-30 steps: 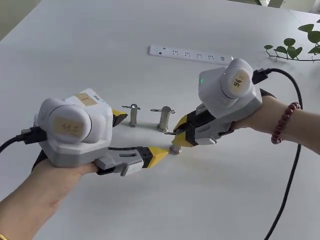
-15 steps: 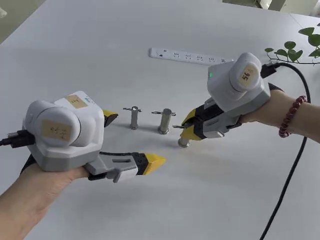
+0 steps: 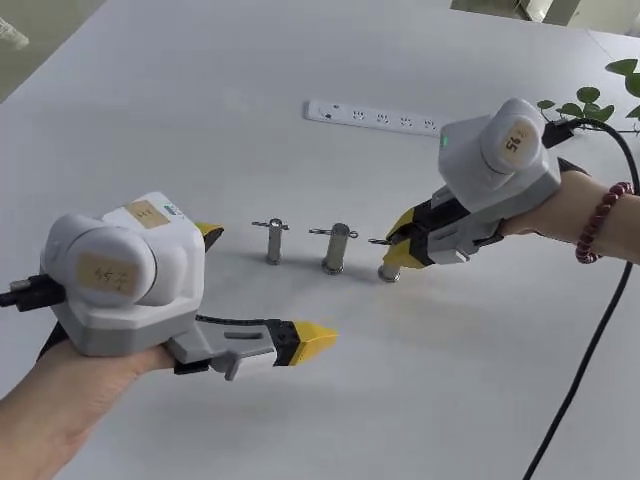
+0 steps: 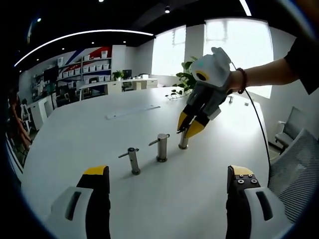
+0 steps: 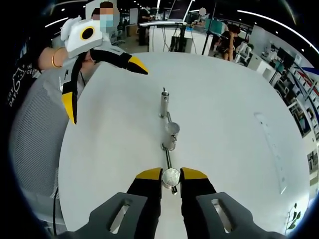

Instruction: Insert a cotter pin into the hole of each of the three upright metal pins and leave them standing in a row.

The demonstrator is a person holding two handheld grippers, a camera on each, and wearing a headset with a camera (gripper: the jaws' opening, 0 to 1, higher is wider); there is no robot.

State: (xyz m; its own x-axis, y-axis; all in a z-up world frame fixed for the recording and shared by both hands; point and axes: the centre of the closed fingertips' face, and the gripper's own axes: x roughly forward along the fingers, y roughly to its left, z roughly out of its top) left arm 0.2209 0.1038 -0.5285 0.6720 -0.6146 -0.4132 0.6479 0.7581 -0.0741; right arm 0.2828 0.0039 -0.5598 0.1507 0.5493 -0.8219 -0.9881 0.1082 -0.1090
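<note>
Left grey-and-yellow tool [image 4: 168, 172] released wide; right tool [image 5: 171, 175] narrowed around head of upright steel pin [image 3: 388, 272], clench on thin wire cotter pin [image 3: 375, 241] hidden, untellable.

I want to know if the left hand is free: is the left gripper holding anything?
No: the left gripper stands with jaws wide apart and nothing between them.

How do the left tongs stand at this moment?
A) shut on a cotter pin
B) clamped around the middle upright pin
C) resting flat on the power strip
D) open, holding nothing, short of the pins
D: in the left gripper view the left tongs stand wide apart with nothing between them, and the row of upright pins stands ahead of their tips, untouched by them.
</note>
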